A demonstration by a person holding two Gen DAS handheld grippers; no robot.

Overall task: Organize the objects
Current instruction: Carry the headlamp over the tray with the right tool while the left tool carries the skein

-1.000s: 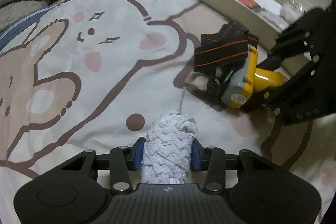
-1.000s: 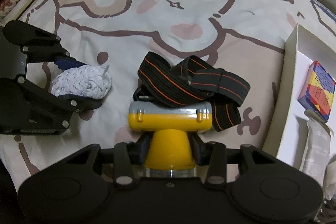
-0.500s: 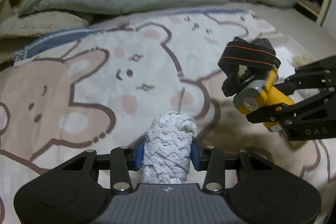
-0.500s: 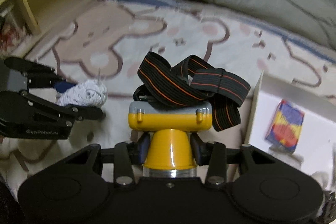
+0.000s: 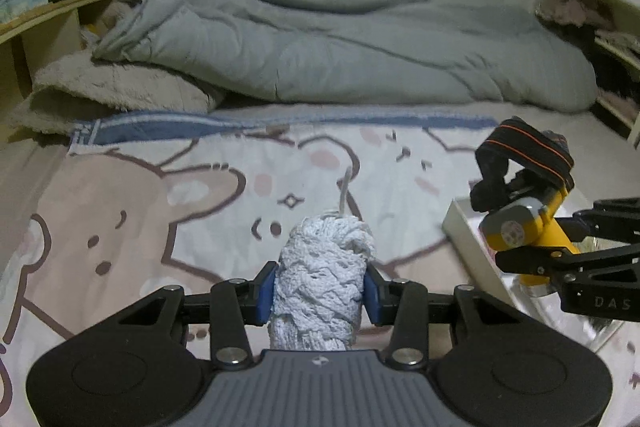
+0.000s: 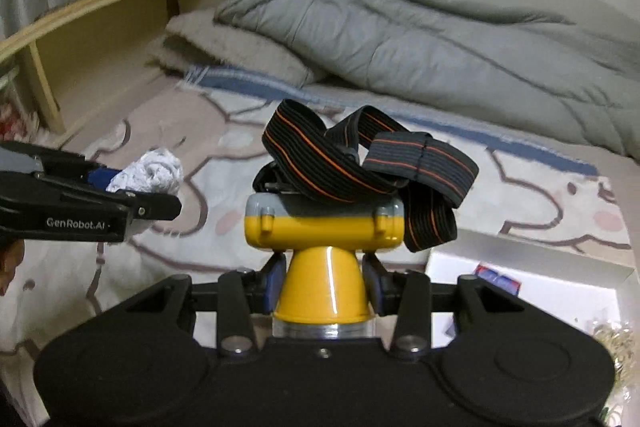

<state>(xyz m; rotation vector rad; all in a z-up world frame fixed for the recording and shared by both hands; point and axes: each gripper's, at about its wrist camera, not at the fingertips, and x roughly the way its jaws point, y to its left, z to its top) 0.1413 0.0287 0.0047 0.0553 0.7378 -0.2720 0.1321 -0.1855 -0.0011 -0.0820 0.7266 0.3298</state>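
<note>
My left gripper (image 5: pixel 319 291) is shut on a white braided rope bundle (image 5: pixel 324 283), held up above the bear-print blanket (image 5: pixel 160 211). In the right wrist view the same bundle (image 6: pixel 150 173) shows at the left, between the left gripper's fingers (image 6: pixel 132 205). My right gripper (image 6: pixel 324 285) is shut on the yellow body of a headlamp (image 6: pixel 324 255), whose black strap with orange stripes (image 6: pixel 360 163) is heaped on top. The left wrist view shows that headlamp (image 5: pixel 524 227) at the right, raised over the corner of a white box (image 5: pixel 472 243).
A white box (image 6: pixel 528 267) with a colourful small pack (image 6: pixel 498 277) lies at the lower right on the blanket. A grey duvet (image 5: pixel 340 47) and a beige fleece pillow (image 5: pixel 112 87) fill the far side. Wooden shelving (image 6: pixel 80 39) stands at the left.
Both grippers have risen off the blanket with their loads and tilted upward, so the duvet and wall have come into view. The grips have not changed.
</note>
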